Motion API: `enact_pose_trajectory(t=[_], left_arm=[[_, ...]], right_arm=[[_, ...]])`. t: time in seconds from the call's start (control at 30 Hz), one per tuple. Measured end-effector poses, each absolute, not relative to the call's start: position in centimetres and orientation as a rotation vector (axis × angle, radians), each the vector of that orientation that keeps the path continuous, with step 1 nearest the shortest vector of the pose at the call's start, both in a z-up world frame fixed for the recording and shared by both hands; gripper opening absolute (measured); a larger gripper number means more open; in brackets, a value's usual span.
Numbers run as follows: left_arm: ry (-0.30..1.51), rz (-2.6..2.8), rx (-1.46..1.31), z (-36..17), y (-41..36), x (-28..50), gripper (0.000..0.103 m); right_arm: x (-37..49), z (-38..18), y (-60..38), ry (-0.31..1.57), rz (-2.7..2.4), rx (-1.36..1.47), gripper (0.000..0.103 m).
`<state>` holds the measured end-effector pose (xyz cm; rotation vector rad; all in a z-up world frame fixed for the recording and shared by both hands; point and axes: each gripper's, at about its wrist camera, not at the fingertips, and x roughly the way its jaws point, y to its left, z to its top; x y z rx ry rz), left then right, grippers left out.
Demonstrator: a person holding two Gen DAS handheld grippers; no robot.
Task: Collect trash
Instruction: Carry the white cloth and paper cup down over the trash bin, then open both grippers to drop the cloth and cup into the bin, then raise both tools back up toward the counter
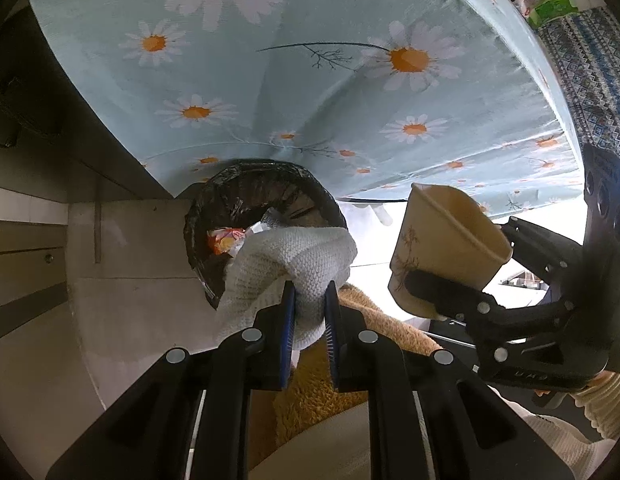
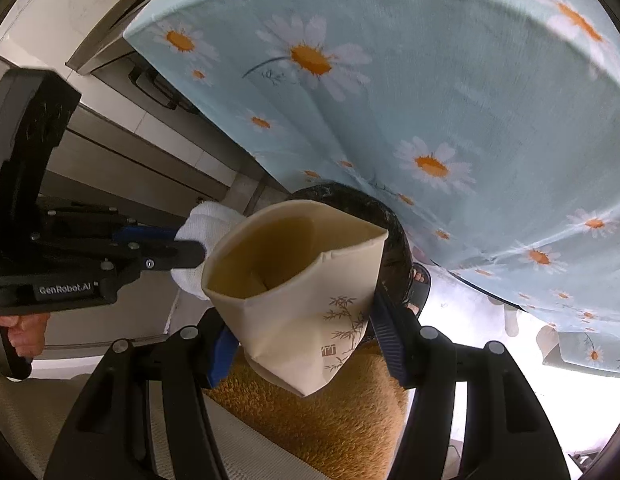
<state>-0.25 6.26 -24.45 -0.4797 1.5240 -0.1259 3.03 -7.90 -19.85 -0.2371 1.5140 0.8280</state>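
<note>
My left gripper [image 1: 310, 292] is shut on a crumpled white cloth [image 1: 294, 260], held just over the rim of a bin [image 1: 214, 200] lined with a black bag. An orange wrapper [image 1: 224, 238] lies inside the bin. My right gripper [image 2: 306, 328] is shut on a squashed cream paper cup [image 2: 298, 280] with a bamboo print, mouth facing up. In the left wrist view the paper cup [image 1: 441, 248] hangs to the right of the bin in the right gripper [image 1: 449, 280]. In the right wrist view the left gripper [image 2: 190, 254] and its white cloth [image 2: 202, 220] sit left of the cup, with the bin [image 2: 393, 240] behind.
A round table draped in a pale blue daisy cloth [image 1: 310, 80] overhangs the bin. Grey cabinet fronts [image 2: 122, 168] and a pale floor [image 1: 130, 260] lie to the left. A person's orange fleece [image 2: 317, 412] is below both grippers, and a sandalled foot [image 2: 419, 280] is beside the bin.
</note>
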Motion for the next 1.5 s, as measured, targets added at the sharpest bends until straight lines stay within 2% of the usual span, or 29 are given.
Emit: enact_pose_trajectory(t=[0.07,0.1,0.17,0.23,0.63,0.83,1.5], left_arm=[[1.540,-0.117,-0.469,-24.7,6.2,-0.1,0.015],[1.545,-0.111,-0.467,-24.7,6.1,-0.1,0.023],[1.550,-0.101,-0.476,-24.9,6.3,-0.1,0.027],[1.551,-0.097,-0.478,-24.9,6.5,-0.1,0.027],[1.546,-0.084,-0.485,-24.7,6.9,-0.1,0.027],[1.538,-0.087,-0.489,-24.5,6.9,-0.2,0.027],[1.477,-0.111,-0.489,-22.3,7.2,0.9,0.027]], right_arm=[[3.0,-20.0,-7.9,1.522,0.826,-0.233,0.060],[3.0,-20.2,-7.8,1.527,0.827,-0.234,0.060],[3.1,-20.3,-7.8,1.530,0.814,-0.238,0.062],[3.2,-20.5,-7.9,1.545,0.810,-0.224,0.066],[3.4,-20.7,-8.5,1.558,0.799,-0.212,0.067],[3.1,-20.1,-8.6,1.556,0.802,-0.205,0.077],[4.3,-16.9,-8.7,1.510,0.786,-0.201,0.077]])
